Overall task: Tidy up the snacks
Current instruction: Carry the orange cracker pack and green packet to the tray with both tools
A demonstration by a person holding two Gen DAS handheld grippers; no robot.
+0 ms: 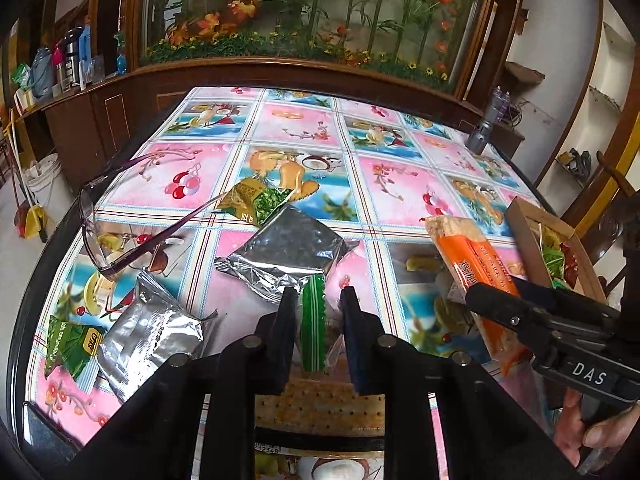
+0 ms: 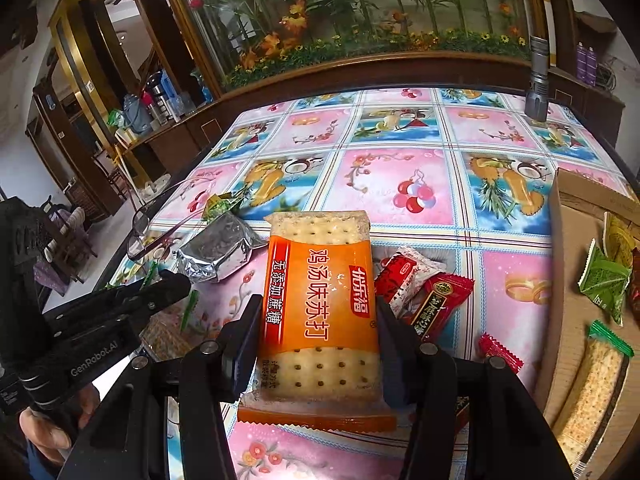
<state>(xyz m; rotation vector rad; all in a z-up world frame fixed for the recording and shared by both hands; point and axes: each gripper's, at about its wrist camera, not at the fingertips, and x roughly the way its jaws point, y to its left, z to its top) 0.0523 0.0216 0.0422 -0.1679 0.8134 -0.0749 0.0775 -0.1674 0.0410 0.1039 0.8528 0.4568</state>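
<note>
Left wrist view first: my left gripper hangs low over the table, its jaws partly apart and straddling the green-striped end of a clear cracker pack. I cannot tell whether the pads actually pinch that pack or only frame it. Beyond the cracker pack lies a silver foil pouch, and left of that a second foil pouch with a green snack packet at its edge. A pair of glasses sits farther left, out of the snacks' way. Right of the foil pouch, my right gripper carries the orange cracker pack lifted toward the cardboard box, which I judge to be the collecting place, since packets already lie in it.

Right wrist view: my right gripper is closed onto the orange cracker pack, squeezing its long sides so it stays flat and level for carrying. Right of this pack, red candy wrappers wait on the table, and past them the cardboard box holds green packets and a long cracker pack. Left of the orange pack, the silver foil pouch rests near my left gripper.
</note>
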